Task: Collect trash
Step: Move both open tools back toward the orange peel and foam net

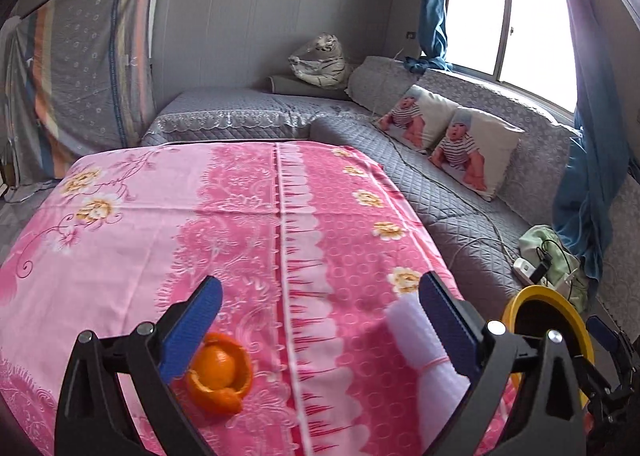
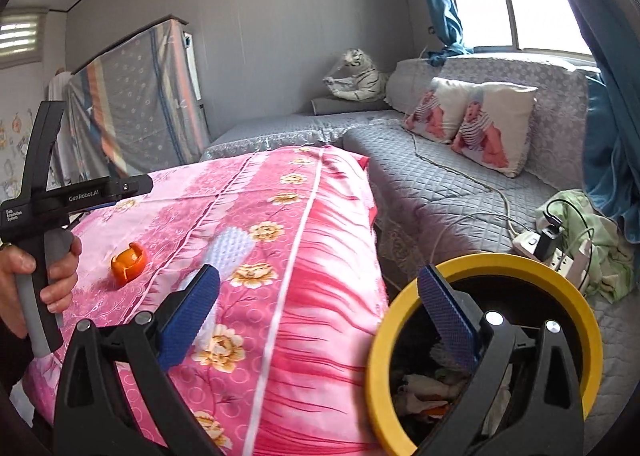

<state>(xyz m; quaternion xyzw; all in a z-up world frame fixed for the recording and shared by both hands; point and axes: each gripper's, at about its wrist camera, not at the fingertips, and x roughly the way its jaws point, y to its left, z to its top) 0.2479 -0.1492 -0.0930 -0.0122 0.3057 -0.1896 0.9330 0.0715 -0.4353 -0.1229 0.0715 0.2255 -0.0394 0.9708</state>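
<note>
An orange peel cup (image 1: 218,372) with fruit inside lies on the pink floral tablecloth (image 1: 200,215), just past my left gripper's left pad. My left gripper (image 1: 320,324) stands open with nothing between its pads. A white foam wrap (image 1: 416,340) lies by its right pad. In the right wrist view, my right gripper (image 2: 320,318) is open and empty at the table's right edge, its right pad over the yellow-rimmed bin (image 2: 380,340). Scraps (image 2: 424,388) lie in the bin. The peel (image 2: 128,262) and foam wrap (image 2: 230,250) lie further left on the tablecloth (image 2: 304,256).
A hand (image 2: 56,268) holds the left gripper's handle at the left. A grey quilted sofa (image 1: 460,191) with two printed cushions (image 1: 452,143) runs behind and right of the table. A power strip with cables (image 2: 560,252) and a green cloth (image 2: 600,240) lie beside the bin.
</note>
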